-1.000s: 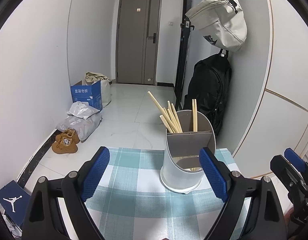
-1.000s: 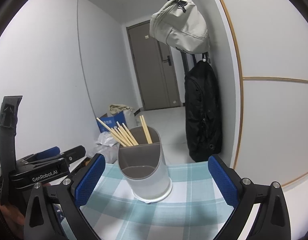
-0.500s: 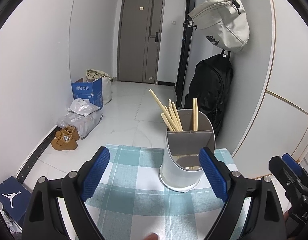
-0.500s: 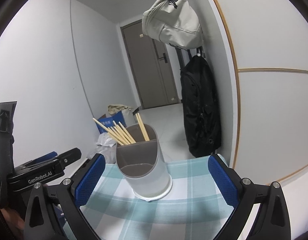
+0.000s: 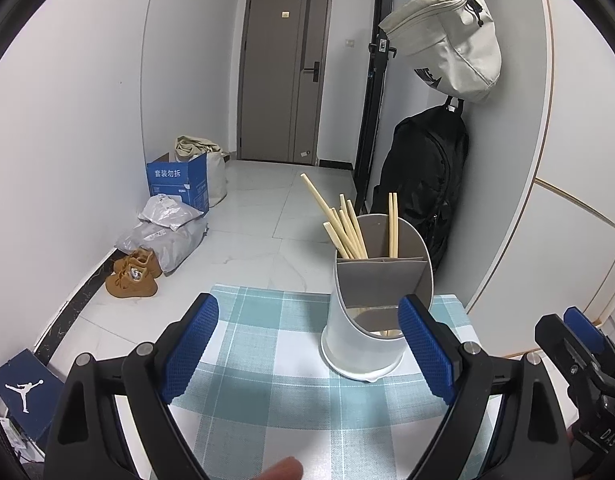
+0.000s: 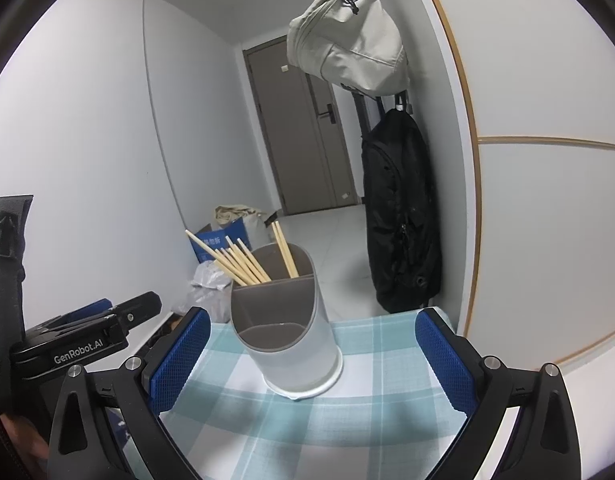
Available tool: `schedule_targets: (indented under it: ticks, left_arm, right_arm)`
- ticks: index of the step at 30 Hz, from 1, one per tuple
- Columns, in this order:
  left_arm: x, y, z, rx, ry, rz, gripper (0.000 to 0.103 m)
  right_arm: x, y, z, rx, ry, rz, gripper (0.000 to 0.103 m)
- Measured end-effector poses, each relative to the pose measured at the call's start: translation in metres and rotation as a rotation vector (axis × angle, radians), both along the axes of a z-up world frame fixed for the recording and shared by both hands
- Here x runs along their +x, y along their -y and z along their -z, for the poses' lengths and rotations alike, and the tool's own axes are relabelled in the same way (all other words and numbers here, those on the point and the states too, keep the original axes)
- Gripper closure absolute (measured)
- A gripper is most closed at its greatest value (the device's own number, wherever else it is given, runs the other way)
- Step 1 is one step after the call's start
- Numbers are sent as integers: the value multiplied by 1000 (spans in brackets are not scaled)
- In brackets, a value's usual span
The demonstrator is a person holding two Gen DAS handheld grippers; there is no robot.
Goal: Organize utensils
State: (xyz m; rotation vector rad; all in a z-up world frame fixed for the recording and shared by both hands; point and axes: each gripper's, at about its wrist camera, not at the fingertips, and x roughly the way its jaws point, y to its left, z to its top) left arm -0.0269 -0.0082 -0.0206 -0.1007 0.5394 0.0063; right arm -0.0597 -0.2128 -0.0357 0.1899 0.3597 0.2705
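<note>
A white and grey utensil holder (image 5: 381, 296) (image 6: 285, 332) stands on the checked tablecloth (image 5: 259, 344) (image 6: 379, 360). Several wooden chopsticks (image 5: 343, 224) (image 6: 235, 258) lean in its back left compartment, and two more chopsticks (image 5: 392, 224) (image 6: 284, 250) stand in the back right one. My left gripper (image 5: 307, 348) is open and empty, with the holder just ahead of its right finger. My right gripper (image 6: 313, 360) is open and empty too, the holder standing between and beyond its blue pads (image 6: 441, 358). Each gripper shows at the edge of the other's view.
The small table ends just past the holder. Beyond it on the floor lie brown shoes (image 5: 133, 276), grey parcels (image 5: 163, 232) and a blue box (image 5: 179, 180). A black backpack (image 5: 423, 200) and a beige bag (image 5: 451, 40) hang on the right wall. A fingertip (image 5: 281, 470) shows at the bottom.
Both views shifted slightly, and the holder now sits a little lower in the left wrist view. Both grippers stay open and empty. A fingertip has appeared at the bottom edge.
</note>
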Motion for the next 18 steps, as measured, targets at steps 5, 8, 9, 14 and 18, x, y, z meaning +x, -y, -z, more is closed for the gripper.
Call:
schedule_targets:
  ticks: [5,8,9,14,18]
  left_arm:
    - [0,0,1,0,-2,8,14]
    - [0,0,1,-4,-2,10,14]
    - [1,0,2,-8,-6,15,14]
    - [0,3,3,-4,-10,24,14]
    - [0,6,4,6,-5,30,14]
  right_arm:
    - [0,1,0,3,3,0,0]
    - [0,0,0,3,3,0,0]
    - [0,0,0,3,3,0,0]
    - [-1,0,0,-1,7,-2,0]
    - [0,0,0,0,7,1,0]
